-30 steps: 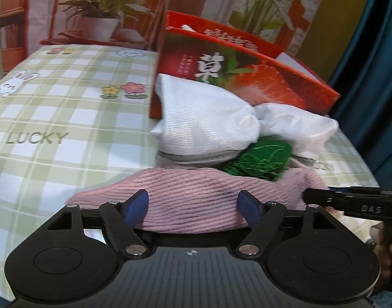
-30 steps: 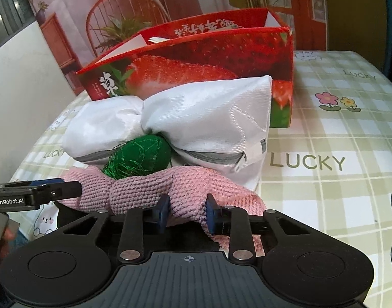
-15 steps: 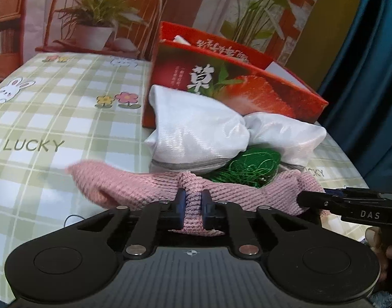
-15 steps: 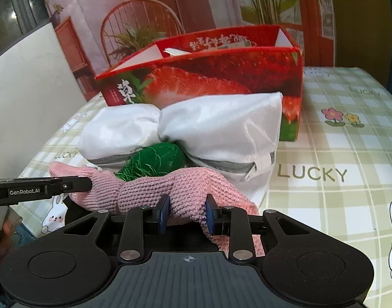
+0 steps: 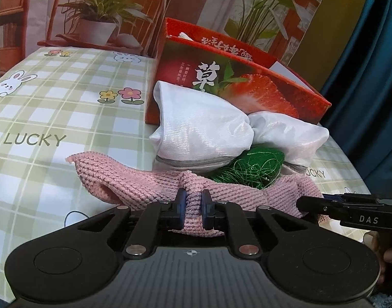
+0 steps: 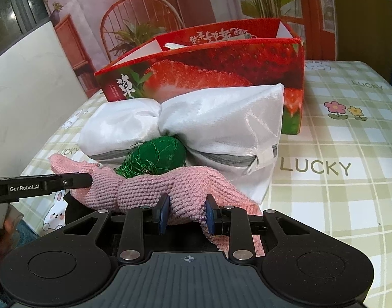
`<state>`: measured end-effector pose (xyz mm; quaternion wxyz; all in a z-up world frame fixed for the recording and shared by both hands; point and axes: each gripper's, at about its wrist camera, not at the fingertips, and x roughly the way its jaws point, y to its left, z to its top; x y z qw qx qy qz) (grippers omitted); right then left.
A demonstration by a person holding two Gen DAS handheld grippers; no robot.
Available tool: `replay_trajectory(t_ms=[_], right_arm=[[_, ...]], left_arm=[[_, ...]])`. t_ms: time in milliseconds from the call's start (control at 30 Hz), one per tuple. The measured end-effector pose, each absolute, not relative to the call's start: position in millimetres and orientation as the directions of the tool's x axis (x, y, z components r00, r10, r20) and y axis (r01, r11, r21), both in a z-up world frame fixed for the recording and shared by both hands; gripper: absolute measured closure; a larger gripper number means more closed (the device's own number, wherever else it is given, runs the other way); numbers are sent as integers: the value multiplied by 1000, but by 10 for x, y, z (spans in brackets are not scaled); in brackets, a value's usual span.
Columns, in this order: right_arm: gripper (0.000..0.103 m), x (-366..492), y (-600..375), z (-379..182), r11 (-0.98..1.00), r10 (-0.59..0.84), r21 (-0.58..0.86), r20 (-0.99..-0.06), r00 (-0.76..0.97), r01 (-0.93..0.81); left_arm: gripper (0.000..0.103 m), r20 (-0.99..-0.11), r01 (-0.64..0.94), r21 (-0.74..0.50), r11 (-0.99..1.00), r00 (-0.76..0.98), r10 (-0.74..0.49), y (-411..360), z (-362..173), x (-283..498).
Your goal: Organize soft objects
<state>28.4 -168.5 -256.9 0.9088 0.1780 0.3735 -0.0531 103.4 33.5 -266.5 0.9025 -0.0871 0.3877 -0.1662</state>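
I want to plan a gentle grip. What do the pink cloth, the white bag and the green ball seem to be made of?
Pink cloth: looks like knitted or crocheted yarn, matte, with visible stitch rows.
White bag: seems a thin synthetic fabric, slightly shiny with a fine weave, and has a grey zipper.
Green ball: probably wound glossy thread; loose strands stick out.
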Motion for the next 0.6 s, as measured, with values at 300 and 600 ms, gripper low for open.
replay_trajectory(t_ms=[300,600], right_arm=[[76,298,-1700,-2602,927,38,291,-703,710,238],[77,284,-1695,-2577,924,38,300,-688,725,236]], left_arm=[[89,-680,225,-295,929,634,-370,324,-2703,1057],[93,-640,252,-307,918,659,-395,322,-2628,995]])
